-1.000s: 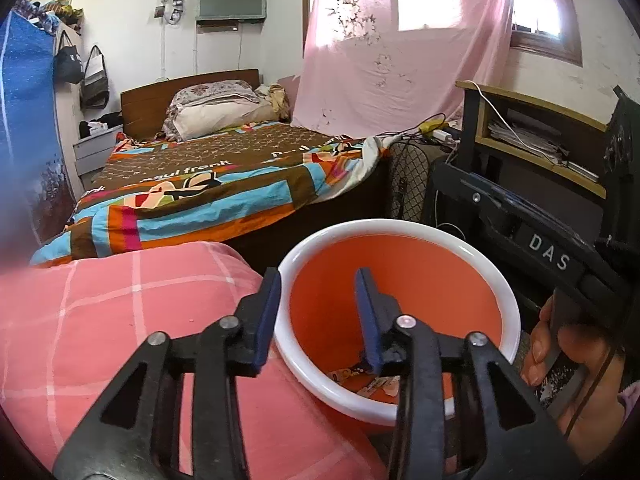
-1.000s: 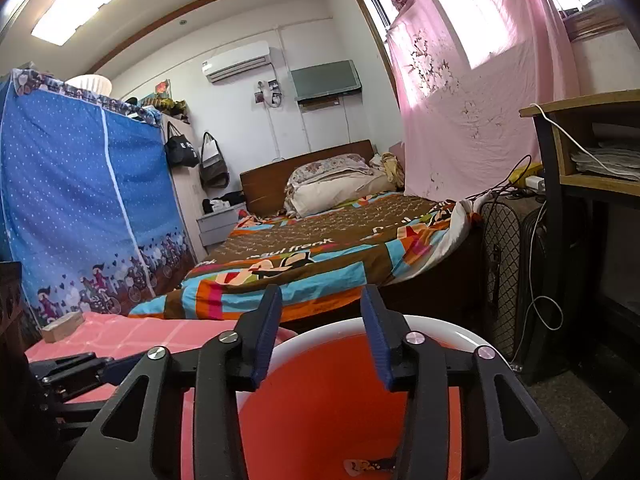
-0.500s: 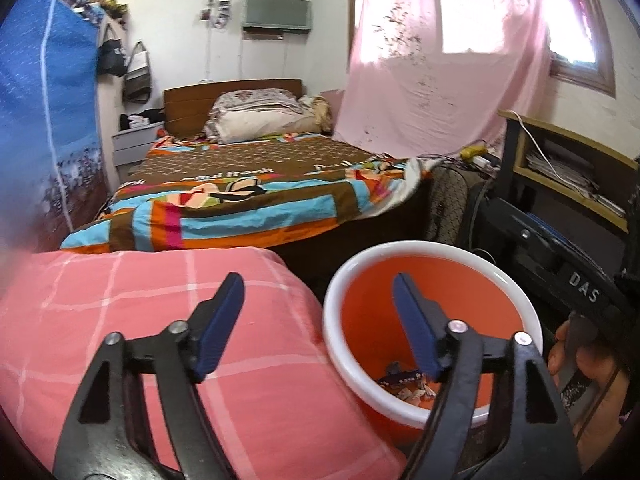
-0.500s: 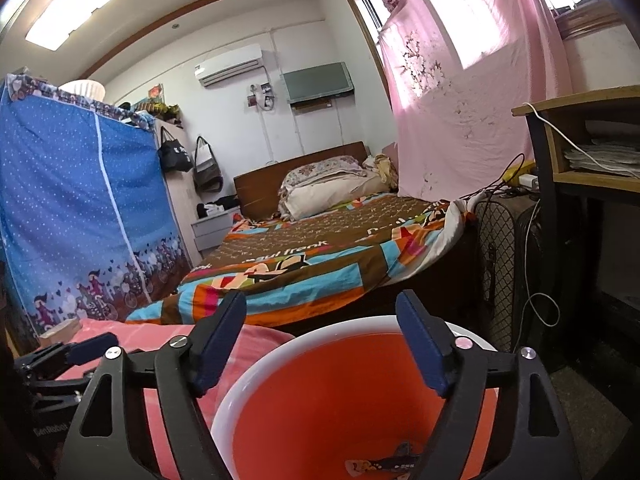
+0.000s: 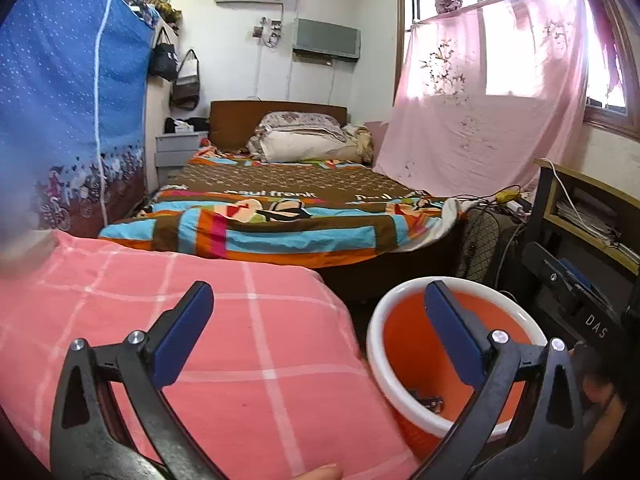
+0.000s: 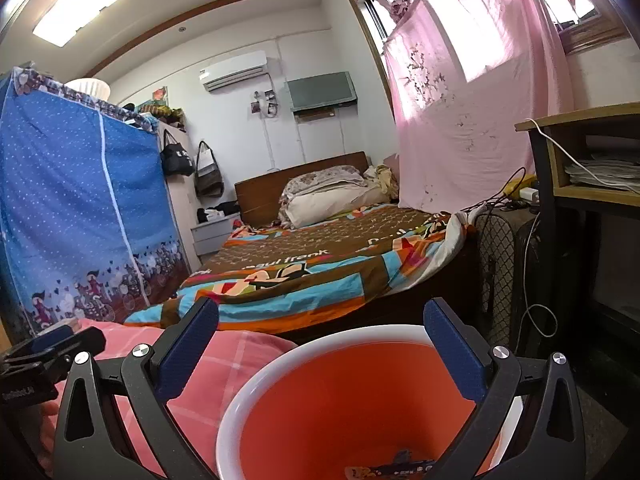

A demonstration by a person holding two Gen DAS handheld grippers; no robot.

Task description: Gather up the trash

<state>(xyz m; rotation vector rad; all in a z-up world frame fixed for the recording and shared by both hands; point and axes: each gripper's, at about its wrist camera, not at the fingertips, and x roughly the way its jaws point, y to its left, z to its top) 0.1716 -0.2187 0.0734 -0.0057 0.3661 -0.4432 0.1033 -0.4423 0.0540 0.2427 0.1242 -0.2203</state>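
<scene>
An orange bucket with a white rim (image 5: 374,340) stands beside a pink checked cloth (image 5: 240,340). Bits of trash (image 5: 428,400) lie on its bottom. My left gripper (image 5: 318,292) hovers over the cloth's edge and the bucket's rim. Its jaws are opening wide and nothing is between them. In the right wrist view my right gripper (image 6: 322,306) hangs just above the bucket (image 6: 240,412), jaws also opening and bare. Wrappers (image 6: 384,469) lie at the bucket's bottom. The left gripper's body (image 6: 44,356) shows at the left edge.
A bed with a striped blanket (image 5: 280,224) lies straight ahead. On the right stand a floor fan (image 6: 496,264), loose cables (image 6: 536,320) and a desk with shelves (image 6: 580,160). A blue fabric wardrobe (image 6: 72,208) fills the left side.
Both grippers have opened from narrow to wide. The left one has swung left, off the bucket's middle and toward the pink cloth. The right one has stayed above the bucket.
</scene>
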